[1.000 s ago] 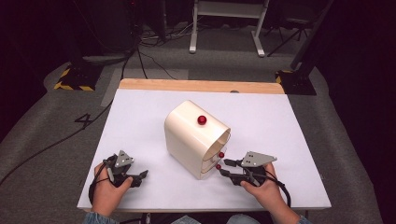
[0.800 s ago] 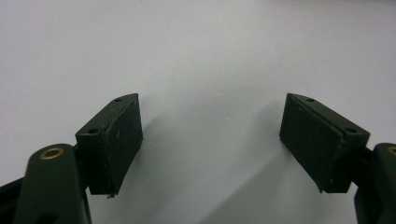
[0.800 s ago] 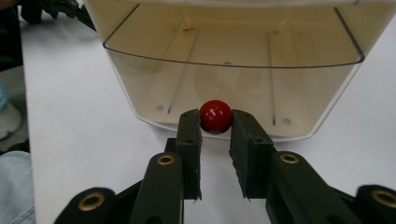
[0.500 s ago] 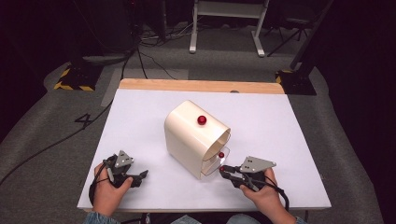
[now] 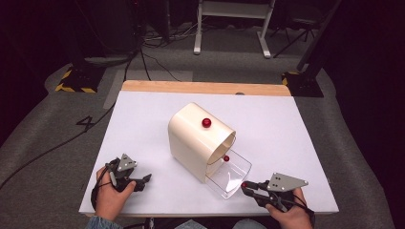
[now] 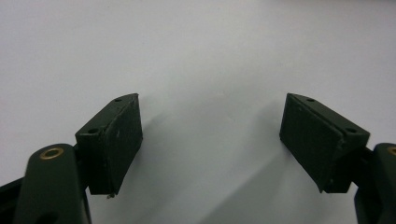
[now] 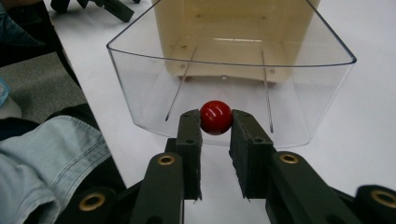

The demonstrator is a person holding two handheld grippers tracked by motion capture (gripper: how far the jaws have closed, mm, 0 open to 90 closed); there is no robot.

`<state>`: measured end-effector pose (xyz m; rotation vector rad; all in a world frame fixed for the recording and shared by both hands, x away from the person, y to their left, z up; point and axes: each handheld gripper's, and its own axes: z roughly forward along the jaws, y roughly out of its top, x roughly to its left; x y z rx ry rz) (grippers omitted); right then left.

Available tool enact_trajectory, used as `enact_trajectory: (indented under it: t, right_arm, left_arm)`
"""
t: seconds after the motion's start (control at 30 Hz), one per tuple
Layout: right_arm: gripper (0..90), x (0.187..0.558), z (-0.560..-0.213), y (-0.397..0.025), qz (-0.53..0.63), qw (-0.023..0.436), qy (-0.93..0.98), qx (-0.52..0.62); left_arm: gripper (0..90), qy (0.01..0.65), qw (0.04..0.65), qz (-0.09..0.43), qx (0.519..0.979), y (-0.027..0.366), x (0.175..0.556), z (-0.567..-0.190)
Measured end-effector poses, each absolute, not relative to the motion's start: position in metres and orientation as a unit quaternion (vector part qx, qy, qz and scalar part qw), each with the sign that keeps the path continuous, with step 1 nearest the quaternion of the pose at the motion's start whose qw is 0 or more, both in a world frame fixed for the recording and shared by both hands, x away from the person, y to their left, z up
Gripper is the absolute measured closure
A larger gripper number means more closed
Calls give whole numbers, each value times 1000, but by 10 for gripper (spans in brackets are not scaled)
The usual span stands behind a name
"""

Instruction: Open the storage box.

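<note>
We are in the middle of pulling the clear drawer [image 5: 235, 177] out of the cream box [image 5: 196, 138], which stands near the middle of the white table [image 5: 138, 124]. Our right gripper [image 7: 215, 122] has its jaws clamped on the red knob [image 7: 216, 116] at the drawer's front wall, and in the high view that gripper [image 5: 247, 186] sits at the near edge of the table with the drawer already well out of the box. Its bottom looks bare, though the clear plastic makes that hard to judge. A second red knob [image 5: 206, 122] sits on top of the box, untouched.

Our left gripper [image 6: 210, 135] has its jaws wide apart over bare table, holding nothing; in the high view it [image 5: 143, 180] rests near the table's front left, well apart from the box.

We judge the next move calls for a straight, level pull toward us, keeping the grip firm so the round knob does not slip out, and stopping before the drawer leaves the box or overhangs the table edge. The left gripper could steady the box if it starts to slide.
</note>
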<state>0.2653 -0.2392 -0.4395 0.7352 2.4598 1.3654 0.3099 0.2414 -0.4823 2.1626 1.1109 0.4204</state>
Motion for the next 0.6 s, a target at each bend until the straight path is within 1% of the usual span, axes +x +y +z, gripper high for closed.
enact_trajectory:
  t: [0.23,0.3,0.37,0.47,0.6]
  right_arm:
    - [739,255,-447,-250,443,111,851,258]
    - [704,256,-451,-251,432,107,857,260]
    - [629,257,-453,-250,429,103,858,262]
    - [599,255,-451,-250,422,116,860,262]
    - [596,251,-440,-253,431,117,855,262]
  left_arm:
    - [212,425,331,161,827,241,310,-482]
    - [212,425,331,161,827,241,310,-482]
    - [212,425,331,161,827,241,310,-482]
    - [213,425,331,161,827,241,310,-482]
    - [213,425,331,161,827,241,310,-483]
